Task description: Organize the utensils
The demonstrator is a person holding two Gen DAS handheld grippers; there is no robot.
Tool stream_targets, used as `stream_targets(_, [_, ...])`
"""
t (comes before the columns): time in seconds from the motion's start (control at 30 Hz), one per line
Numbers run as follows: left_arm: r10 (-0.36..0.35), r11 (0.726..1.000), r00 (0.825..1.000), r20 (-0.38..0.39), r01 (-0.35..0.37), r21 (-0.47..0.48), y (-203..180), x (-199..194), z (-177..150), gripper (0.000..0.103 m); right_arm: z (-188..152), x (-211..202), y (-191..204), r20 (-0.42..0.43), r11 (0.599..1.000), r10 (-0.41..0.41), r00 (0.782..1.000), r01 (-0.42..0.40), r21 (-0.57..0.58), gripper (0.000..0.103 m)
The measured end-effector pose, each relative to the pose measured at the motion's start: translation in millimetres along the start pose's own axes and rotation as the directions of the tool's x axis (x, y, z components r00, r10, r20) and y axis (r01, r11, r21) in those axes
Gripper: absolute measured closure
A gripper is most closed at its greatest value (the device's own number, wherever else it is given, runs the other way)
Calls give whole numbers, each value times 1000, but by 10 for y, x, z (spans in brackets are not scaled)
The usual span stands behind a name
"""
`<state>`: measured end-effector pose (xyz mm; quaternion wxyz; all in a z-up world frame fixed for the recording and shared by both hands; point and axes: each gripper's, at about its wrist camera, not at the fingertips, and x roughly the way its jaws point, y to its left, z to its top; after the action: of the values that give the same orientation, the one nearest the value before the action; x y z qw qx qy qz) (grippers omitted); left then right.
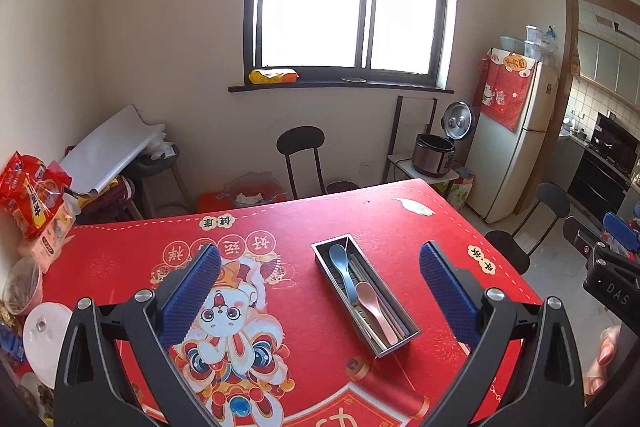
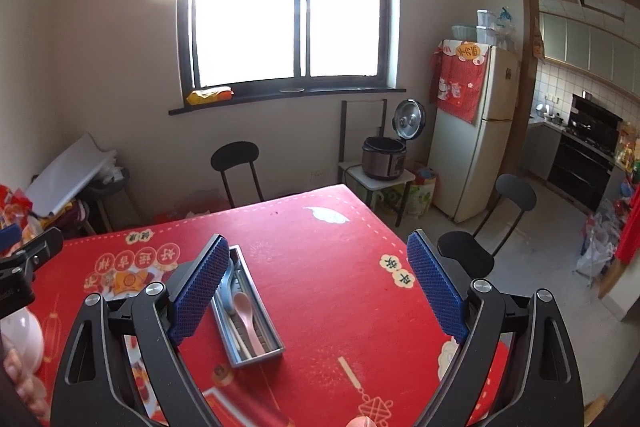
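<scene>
A narrow metal utensil tray lies on the red tablecloth. In it are a blue spoon, a pink spoon and chopsticks, all lying lengthwise. My left gripper hovers open above the table, with the tray between its blue pads and nothing held. My right gripper is also open and holds nothing. In its view the tray sits beside the left pad, which hides part of the blue spoon. The pink spoon shows fully.
Instant noodle packs, bowls and a white lid crowd the table's left edge. Black chairs stand behind and to the right. A rice cooker and fridge are beyond. A hand shows at the right.
</scene>
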<state>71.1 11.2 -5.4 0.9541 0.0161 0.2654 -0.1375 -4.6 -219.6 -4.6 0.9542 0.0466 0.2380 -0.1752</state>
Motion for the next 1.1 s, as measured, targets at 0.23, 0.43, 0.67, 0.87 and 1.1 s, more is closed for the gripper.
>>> stream_targets(0.23, [-4,1000,1000,-9,4,0,-17,23,0,6,-16,5,11,-3,1000,-6,1000,6,-3,16])
stream_targets(0.43, [-6,1000,1000,-13,6,0,-16,35,6,6,-21,18,8,-7,1000,-10,1000,10,-5,16])
stream_targets(0.67, [-9,1000,1000,-16,9,-8,-4,57,-9,6,-29,32,3,-11,1000,-12,1000,12,-5,16])
stream_targets(0.87, [-8,1000,1000,-21,8,-9,-7,72,-16,6,-27,50,0,-14,1000,-13,1000,13,-3,16])
stream_targets(1.1, [-4,1000,999,-33,4,-13,15,99,-18,6,-57,68,0,-24,1000,-17,1000,17,2,16])
